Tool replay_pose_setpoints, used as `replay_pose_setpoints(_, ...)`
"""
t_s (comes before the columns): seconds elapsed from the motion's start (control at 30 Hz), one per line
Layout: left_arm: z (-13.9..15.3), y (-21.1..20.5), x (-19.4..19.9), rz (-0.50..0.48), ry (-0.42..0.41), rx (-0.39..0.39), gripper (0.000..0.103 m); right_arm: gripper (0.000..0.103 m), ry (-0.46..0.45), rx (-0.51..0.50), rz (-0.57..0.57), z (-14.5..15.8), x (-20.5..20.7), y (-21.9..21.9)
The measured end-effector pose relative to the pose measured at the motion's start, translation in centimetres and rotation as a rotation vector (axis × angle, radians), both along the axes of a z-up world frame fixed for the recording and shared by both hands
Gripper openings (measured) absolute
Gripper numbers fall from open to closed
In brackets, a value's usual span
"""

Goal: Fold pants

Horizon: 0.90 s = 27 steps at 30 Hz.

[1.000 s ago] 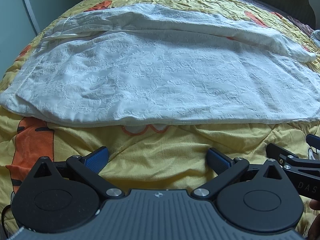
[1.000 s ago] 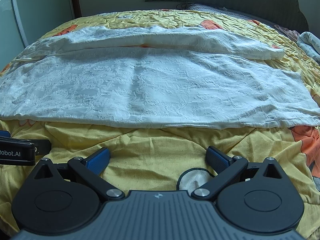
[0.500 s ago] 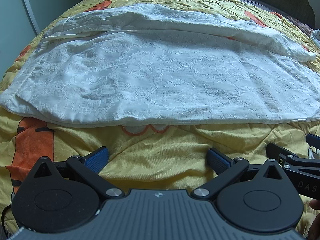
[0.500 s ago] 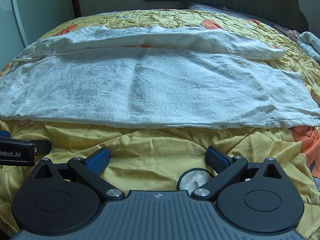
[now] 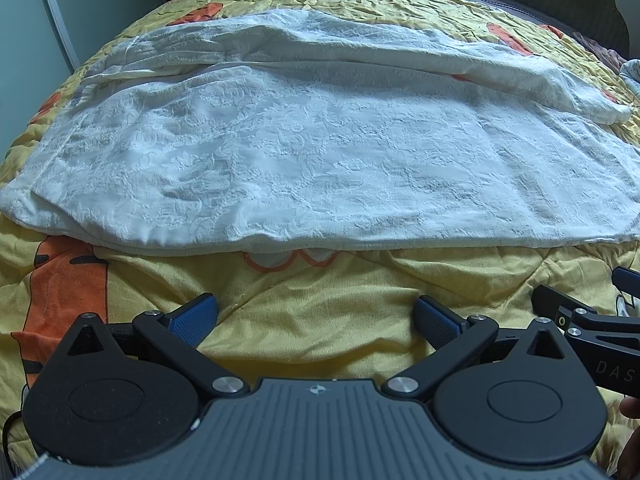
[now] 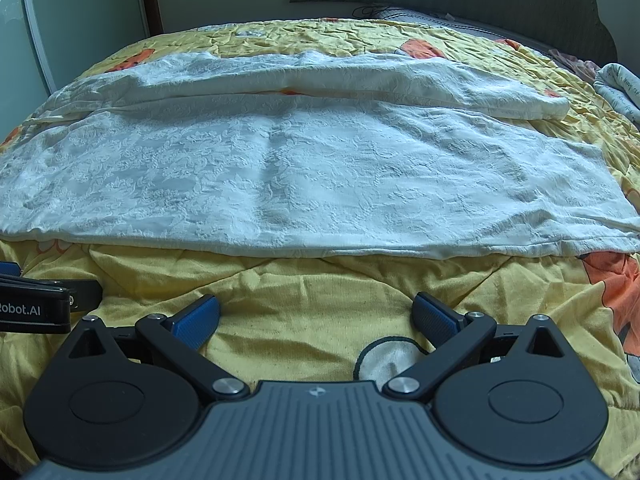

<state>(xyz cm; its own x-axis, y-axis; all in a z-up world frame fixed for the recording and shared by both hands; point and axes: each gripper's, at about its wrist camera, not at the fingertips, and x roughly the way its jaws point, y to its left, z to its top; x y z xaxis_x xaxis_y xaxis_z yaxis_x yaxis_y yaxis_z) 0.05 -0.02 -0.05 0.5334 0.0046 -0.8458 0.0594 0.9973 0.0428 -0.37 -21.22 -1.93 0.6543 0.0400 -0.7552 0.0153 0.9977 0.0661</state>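
White pants (image 5: pixel 320 152) spread lengthwise across frame centre on yellow quilt (image 5: pixel 320 300), exposing near edge. Left gripper (image 5: pixel 314 318) and right gripper (image 6: pixel 316 318) low-centre, jaws wide, empty, positioned for pinching.

1. The white pants (image 5: pixel 320 152) run off the frame at 3 o'clock in the left wrist view, so that end isn't visible there.
2. In the right wrist view the pants (image 6: pixel 300 176) get clipped at 9 o'clock, waist end out of sight.
3. The right gripper (image 5: pixel 592 320) only pokes in at 3 o'clock, fingers mostly cut off.
4. Some pale bundle (image 6: pixel 620 84) at 2 o'clock, half out of frame, can't tell what it is.
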Motion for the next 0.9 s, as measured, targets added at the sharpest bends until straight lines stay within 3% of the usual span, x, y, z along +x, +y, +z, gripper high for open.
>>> replay_pose_setpoints(0.3, 0.3, 0.4, -0.8, -0.036, -0.063, 0.023, 0.1, 0.103, 0.01, 0.037, 0.025, 0.5, 0.5, -0.6)
replay_pose_setpoints(0.43, 2.6, 1.8, -1.5, -0.03, -0.169, 0.067, 0.097, 0.103, -0.166, 0.099, -0.003, 2.8, -0.6, -2.2)
replay_pose_setpoints(0.53, 5.1, 3.4, -1.6, -0.046, -0.275, 0.09, 0.098, 0.103, -0.392, 0.073, -0.005, 4.9, -1.6, -2.8)
replay_pose_setpoints(0.6, 6.6, 4.7, -1.3, -0.047, -0.355, 0.106, 0.102, 0.103, -0.467, 0.042, -0.004, 5.9, -1.1, -3.1)
replay_pose_setpoints(0.77, 10.5, 9.7, 1.5, 0.025, -0.591, 0.154, 0.103, 0.103, -0.399, -0.004, -0.014, 7.7, 3.5, -4.3)
replay_pose_setpoints(0.83, 11.7, 12.4, 3.6, 0.054, -0.638, 0.124, 0.103, 0.103, -0.402, -0.018, -0.012, 8.6, 5.0, -4.6)
replay_pose_setpoints(0.9, 12.7, 15.0, 6.4, 0.083, -0.65, 0.082, 0.103, 0.103, -0.469, -0.02, -0.005, 9.5, 5.6, -5.0)
